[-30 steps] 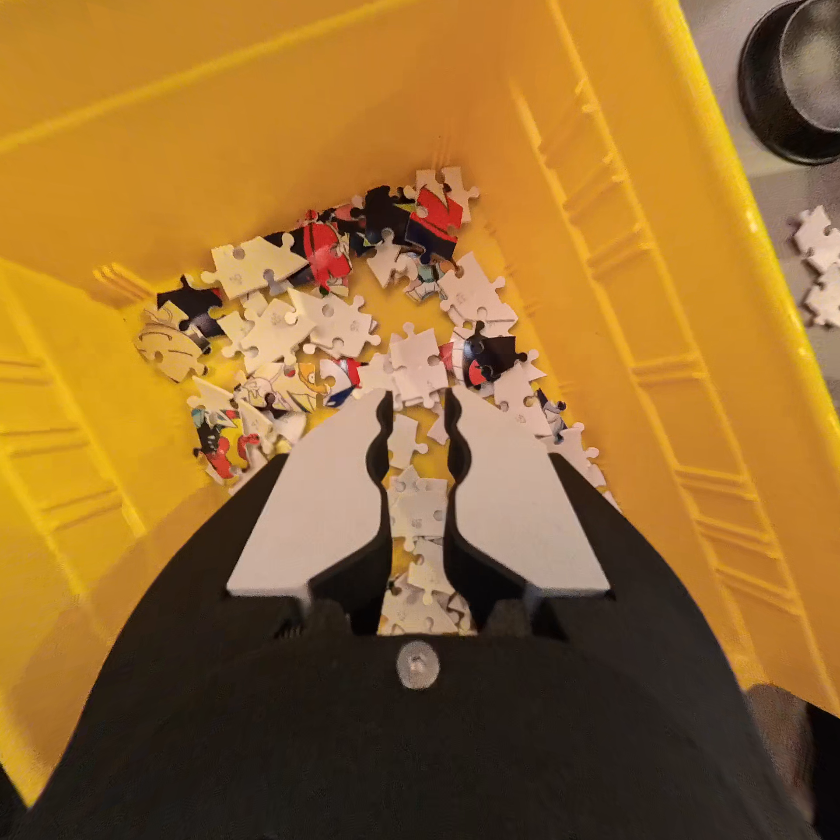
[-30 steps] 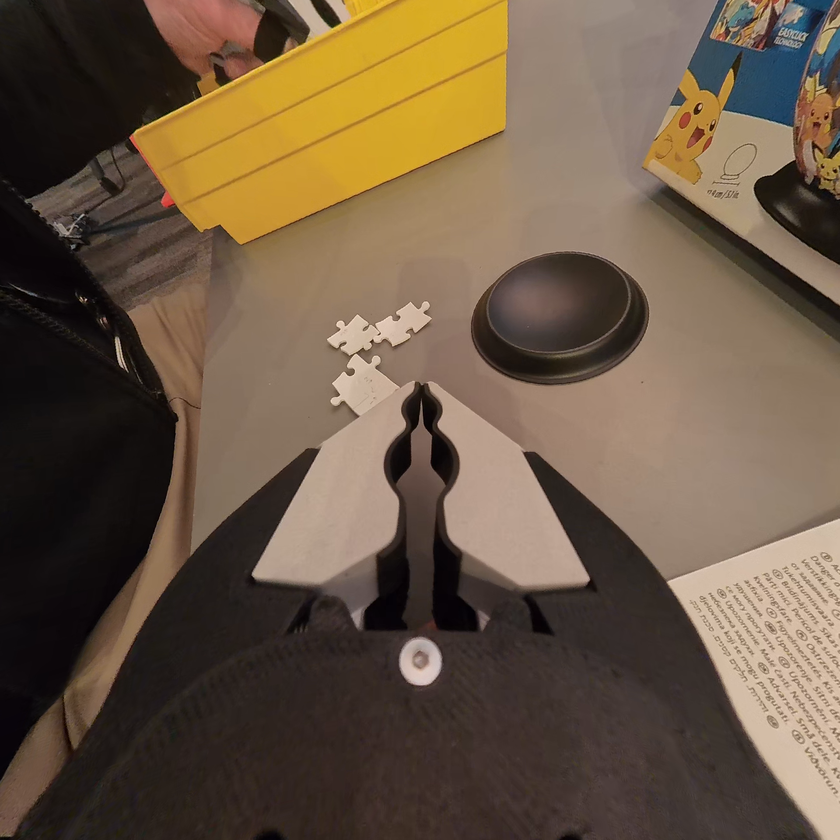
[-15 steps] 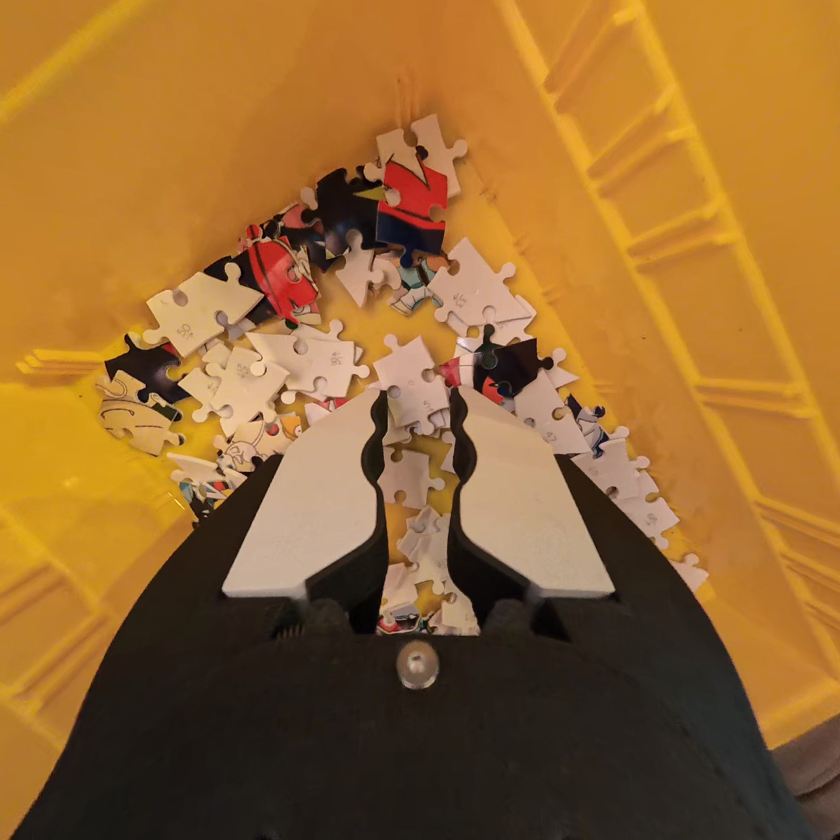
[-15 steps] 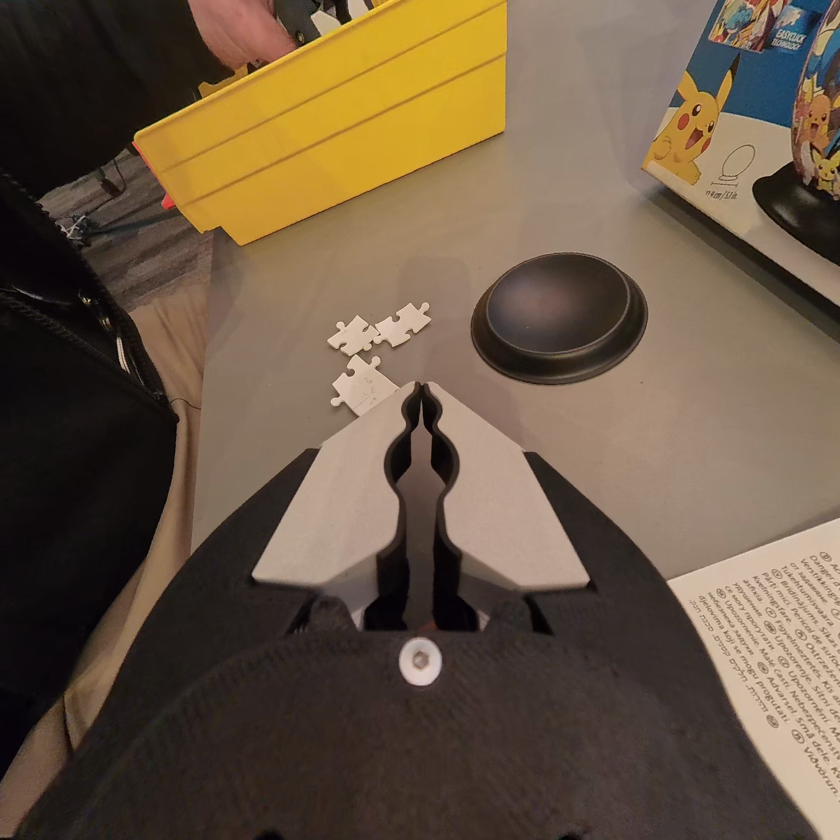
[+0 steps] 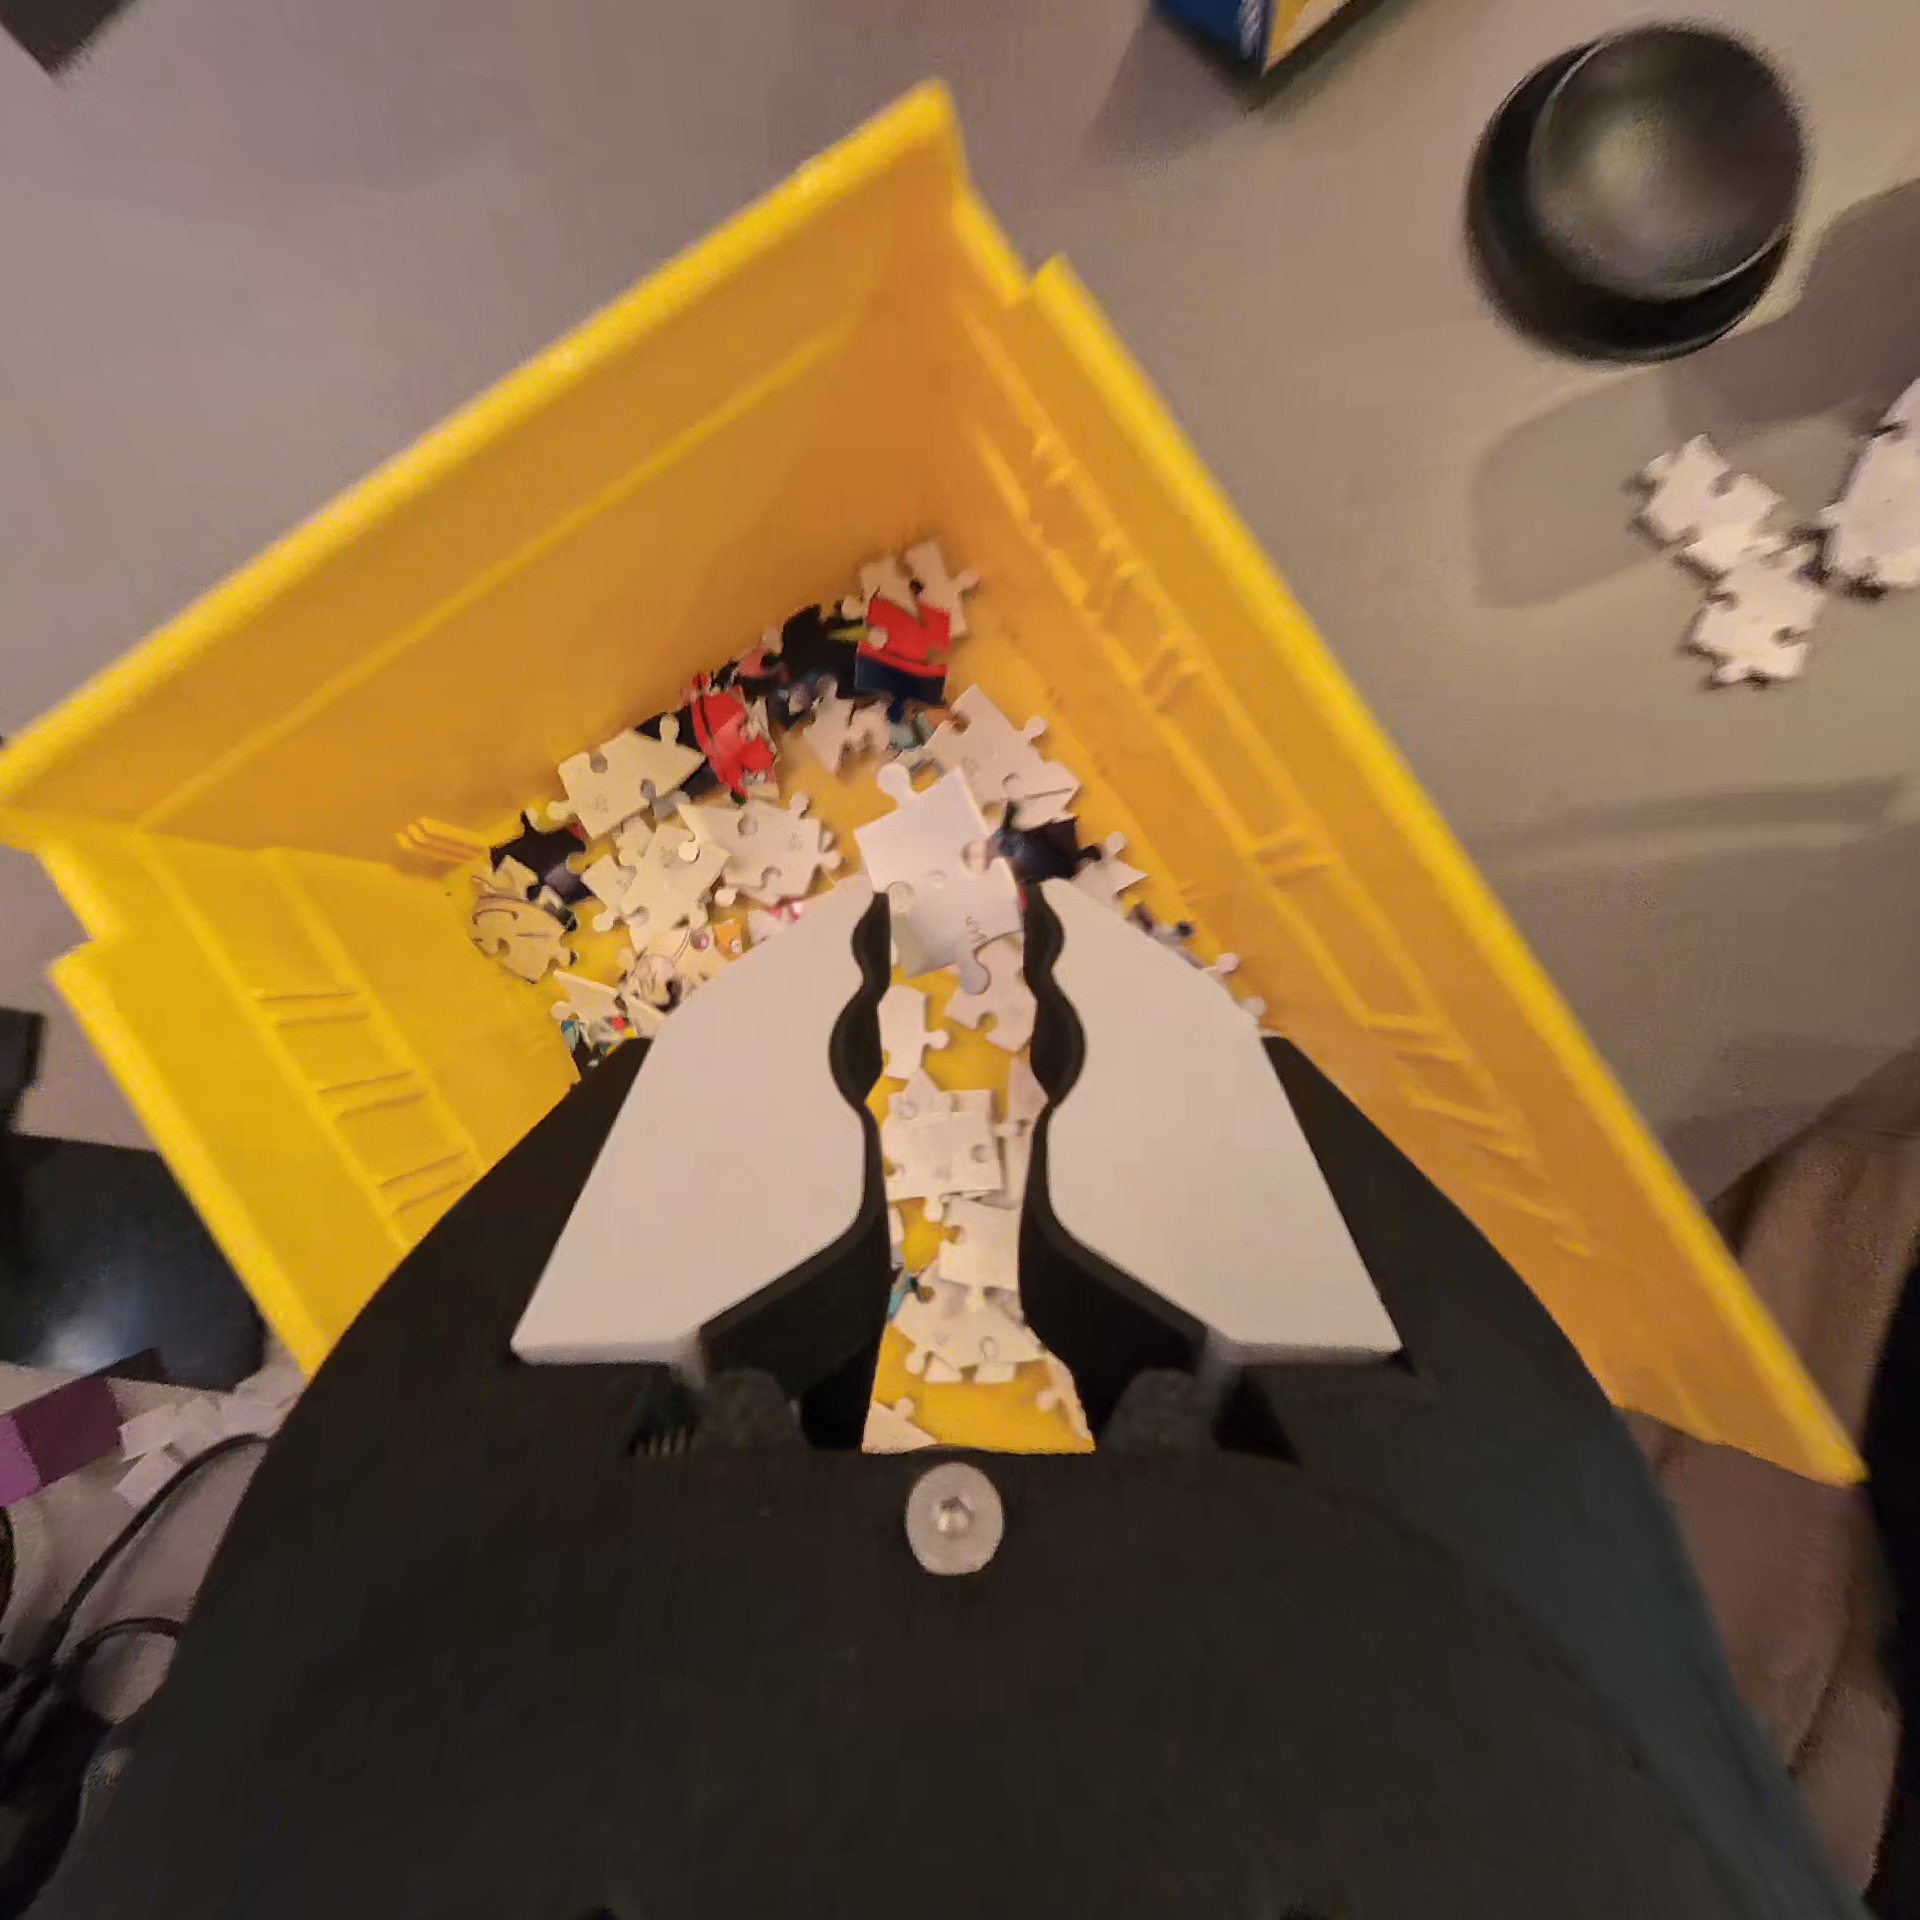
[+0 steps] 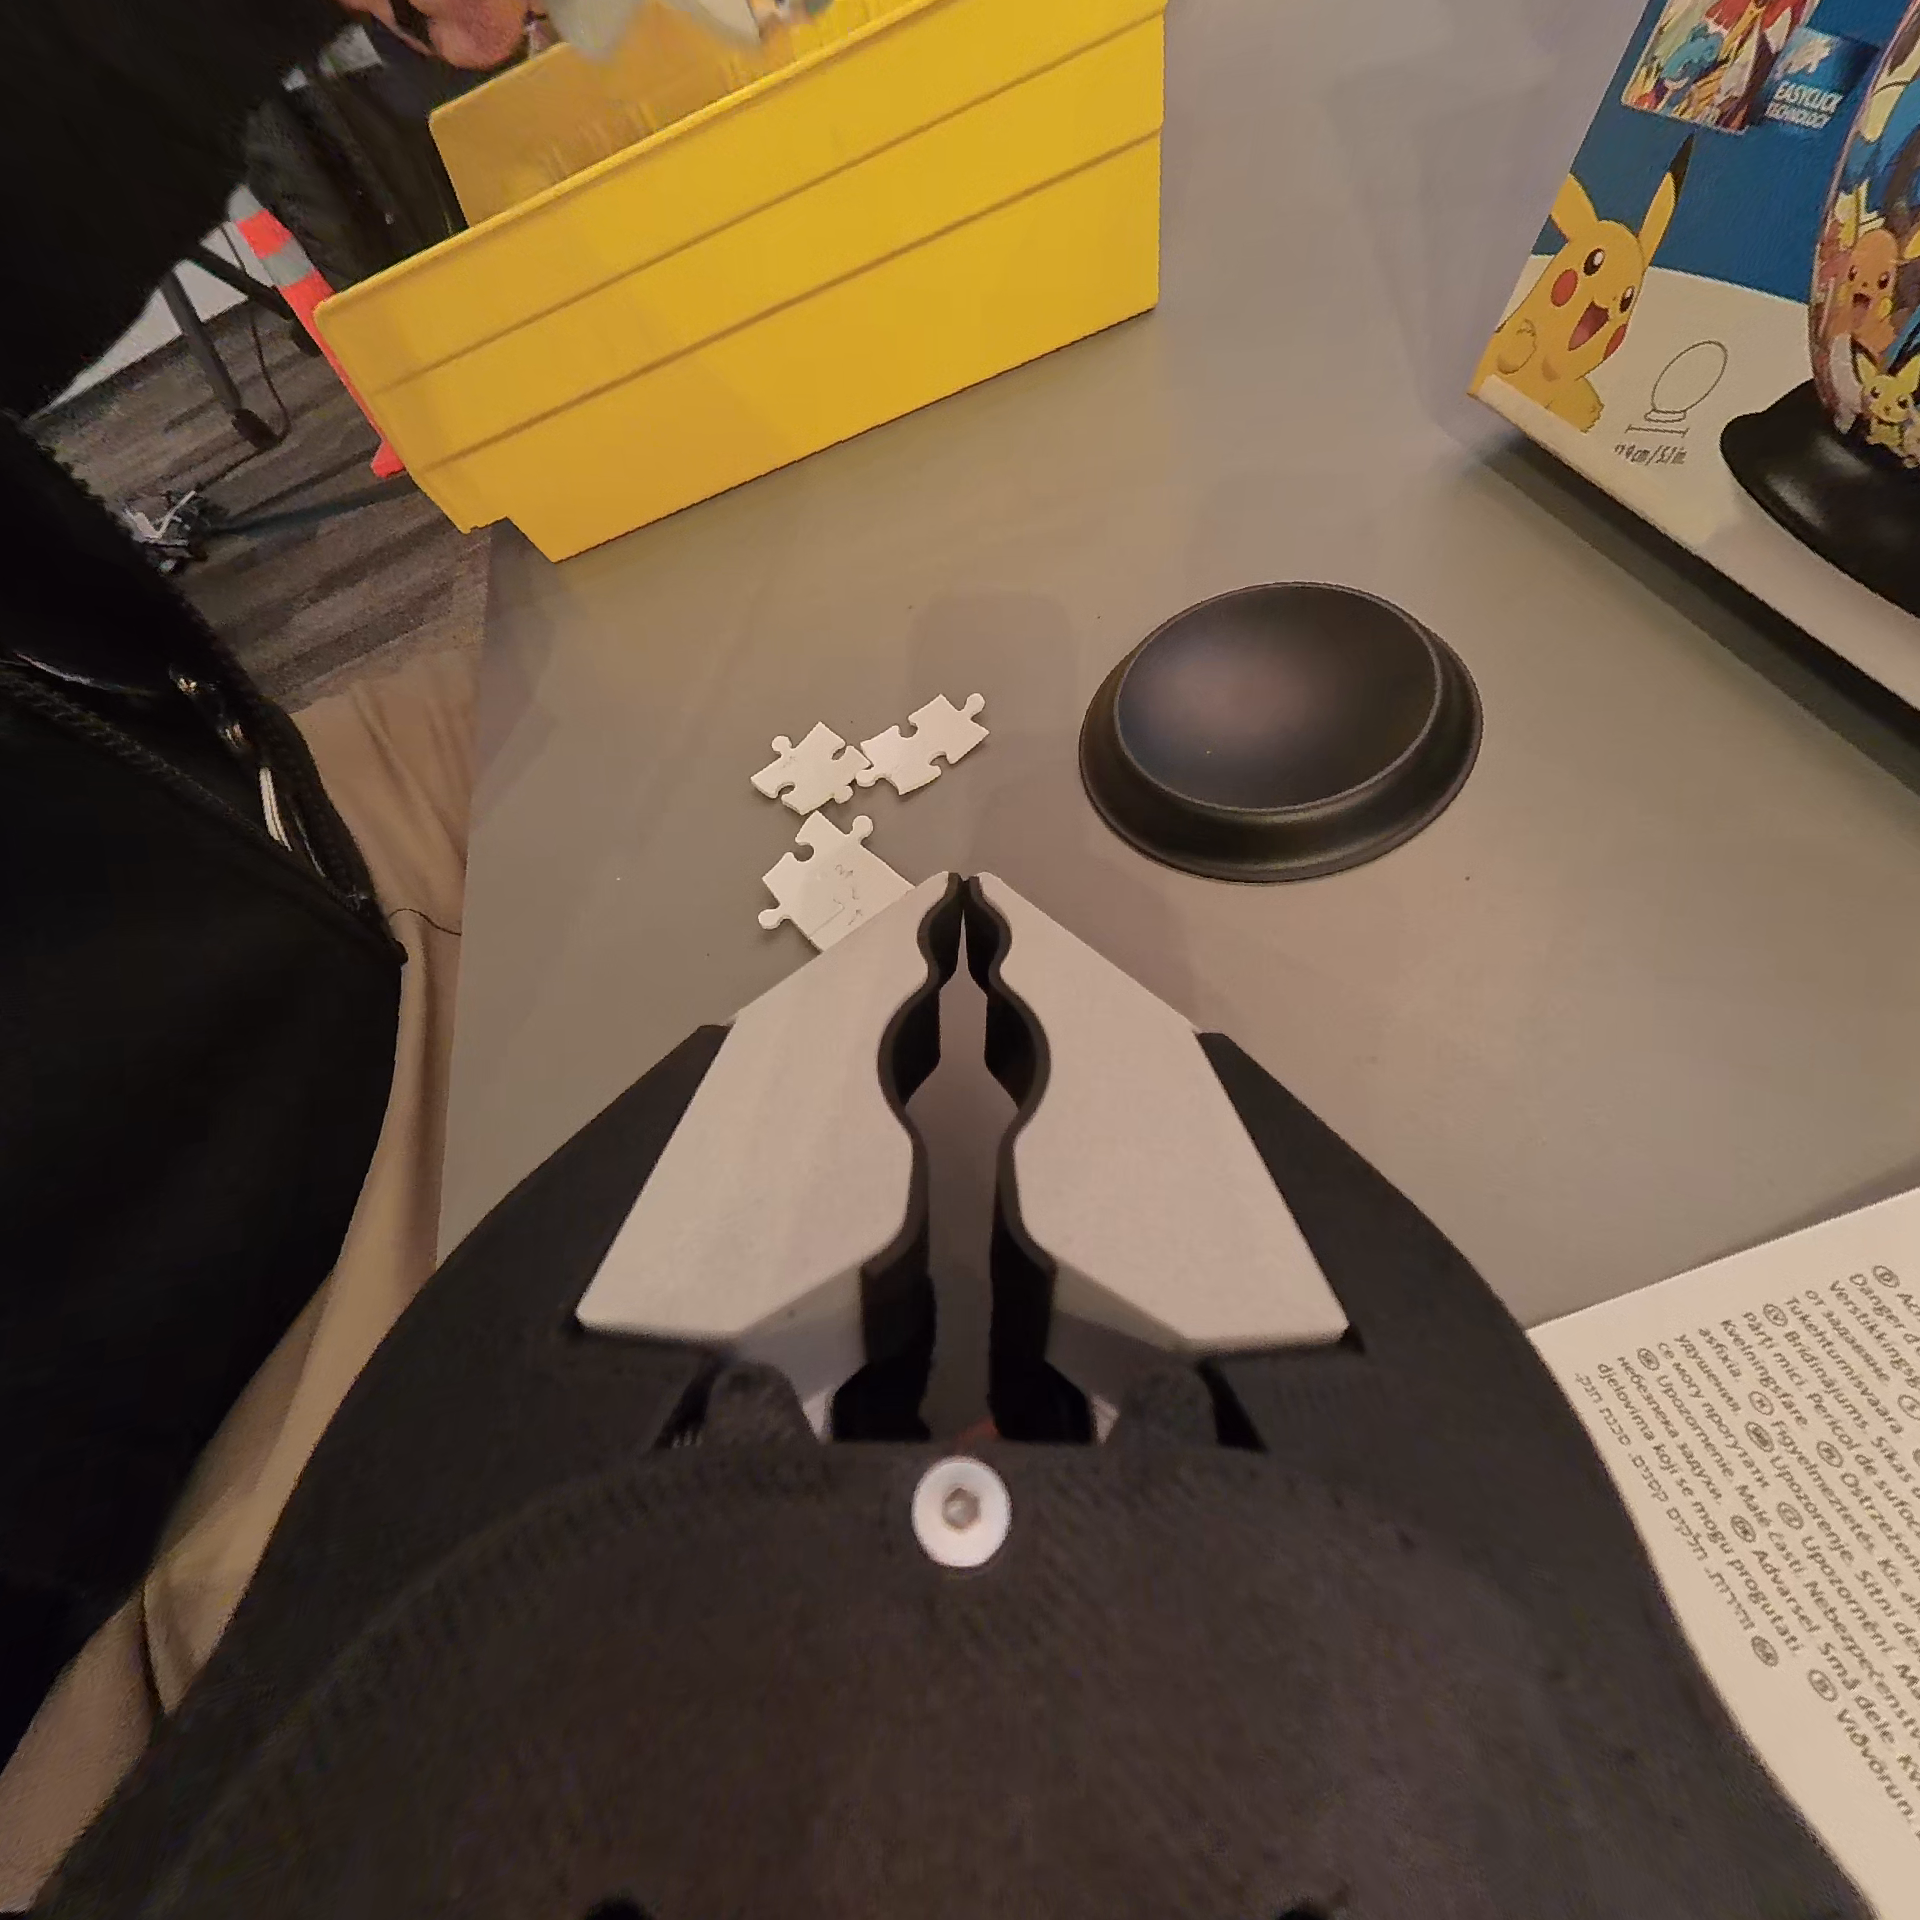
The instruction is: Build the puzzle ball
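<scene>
My left gripper (image 5: 951, 904) is shut on a white puzzle piece (image 5: 935, 847), back side up, and holds it above the yellow bin (image 5: 727, 416). Many loose puzzle pieces (image 5: 717, 831), white and coloured, lie on the bin's floor. My right gripper (image 6: 961, 883) is shut and empty, low over the grey table. Three white pieces (image 6: 831, 764) lie just ahead and left of its tips, one partly hidden by the left finger. The black round stand (image 6: 1280, 727) sits ahead to the right; it also shows in the left wrist view (image 5: 1631, 197).
The yellow bin (image 6: 790, 312) stands at the table's far left edge. The puzzle box (image 6: 1714, 260) stands at the far right. A printed instruction sheet (image 6: 1766, 1507) lies at the near right. A person in dark clothing (image 6: 156, 831) is at the left. White pieces (image 5: 1725, 551) lie right of the bin. Across from one pair of fingers to the other is roughly 30 cm.
My left gripper dipped into the bin, closed on a white piece and rose well above the pile with it. My right gripper has not moved.
</scene>
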